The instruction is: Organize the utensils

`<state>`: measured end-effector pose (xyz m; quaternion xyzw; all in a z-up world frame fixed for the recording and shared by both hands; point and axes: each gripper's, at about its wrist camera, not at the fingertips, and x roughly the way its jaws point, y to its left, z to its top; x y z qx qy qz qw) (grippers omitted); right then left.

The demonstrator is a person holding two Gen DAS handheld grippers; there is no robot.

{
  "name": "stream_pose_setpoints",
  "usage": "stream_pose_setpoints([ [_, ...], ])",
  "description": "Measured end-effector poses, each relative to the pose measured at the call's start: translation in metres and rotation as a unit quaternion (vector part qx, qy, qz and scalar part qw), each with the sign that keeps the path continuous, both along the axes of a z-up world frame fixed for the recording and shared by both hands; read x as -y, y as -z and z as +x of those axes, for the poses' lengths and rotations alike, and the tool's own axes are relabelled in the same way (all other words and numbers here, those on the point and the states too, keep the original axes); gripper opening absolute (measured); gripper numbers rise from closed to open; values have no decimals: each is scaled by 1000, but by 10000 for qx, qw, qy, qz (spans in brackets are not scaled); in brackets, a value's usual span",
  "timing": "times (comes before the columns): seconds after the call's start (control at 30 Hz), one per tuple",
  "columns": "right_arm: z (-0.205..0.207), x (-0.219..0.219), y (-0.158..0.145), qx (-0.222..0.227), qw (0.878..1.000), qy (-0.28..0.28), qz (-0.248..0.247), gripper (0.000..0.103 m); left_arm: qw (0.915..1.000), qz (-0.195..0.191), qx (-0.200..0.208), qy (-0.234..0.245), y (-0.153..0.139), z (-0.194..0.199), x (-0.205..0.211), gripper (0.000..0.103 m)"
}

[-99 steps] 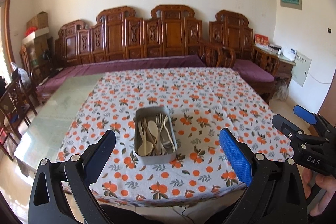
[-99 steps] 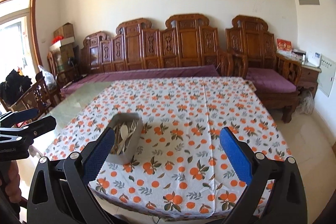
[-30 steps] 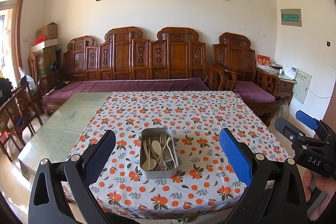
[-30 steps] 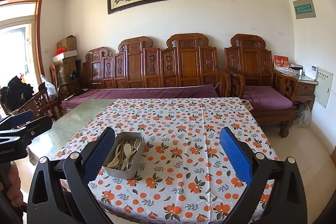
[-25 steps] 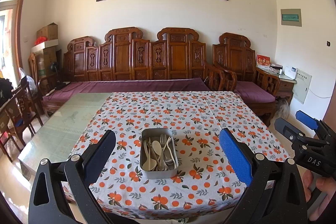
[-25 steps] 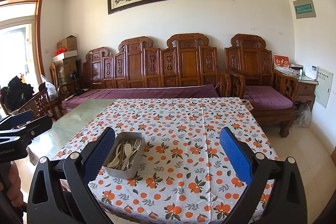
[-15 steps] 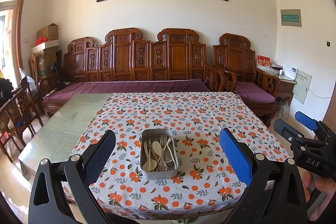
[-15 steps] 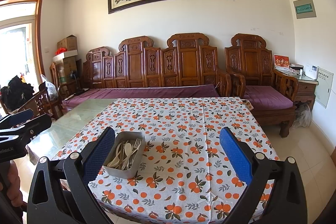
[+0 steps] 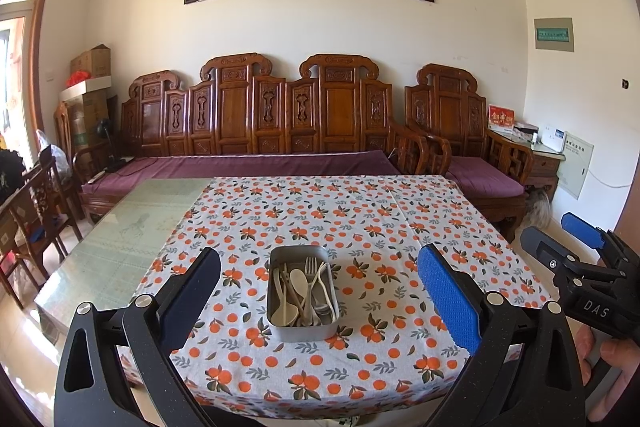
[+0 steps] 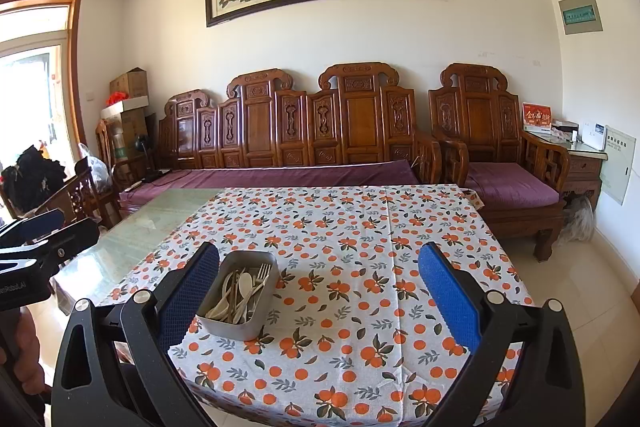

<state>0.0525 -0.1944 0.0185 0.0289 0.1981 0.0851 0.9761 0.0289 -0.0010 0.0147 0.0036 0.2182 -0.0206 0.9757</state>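
A grey metal tin (image 9: pixel 303 327) (image 10: pixel 239 323) stands near the front of the table on an orange-patterned cloth (image 9: pixel 360 227) (image 10: pixel 360 227). In it lie several cream spoons (image 9: pixel 298 283) (image 10: pixel 245 283) and forks (image 9: pixel 310 265) (image 10: pixel 263 271), heaped together. My left gripper (image 9: pixel 318 293) is held back from the table, open and empty, with the tin framed between its blue-padded fingers. My right gripper (image 10: pixel 318 293) is also open and empty, off the table's front edge; the tin sits just beside its left finger (image 10: pixel 188 291). Each gripper shows at the edge of the other's view.
The table's left part is bare green glass (image 9: pixel 120 239) (image 10: pixel 132 247). A carved wooden sofa with purple cushions (image 9: pixel 248 167) (image 10: pixel 280 175) stands behind the table, an armchair (image 10: pixel 504 183) at back right. Wooden chairs (image 9: pixel 36 211) stand on the left. A hand (image 9: pixel 616 359) holds the right gripper's handle.
Over three seconds both grippers have drawn back and tilted up, so the tin looks smaller and more wall shows. In the last second the views have hardly shifted.
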Motion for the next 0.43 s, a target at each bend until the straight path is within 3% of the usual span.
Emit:
stream_pose_setpoints([
  [0.43,0,-1,1,-2,10000,2,3,100,10000,-4,5,1,-1,-1,0,95],
])
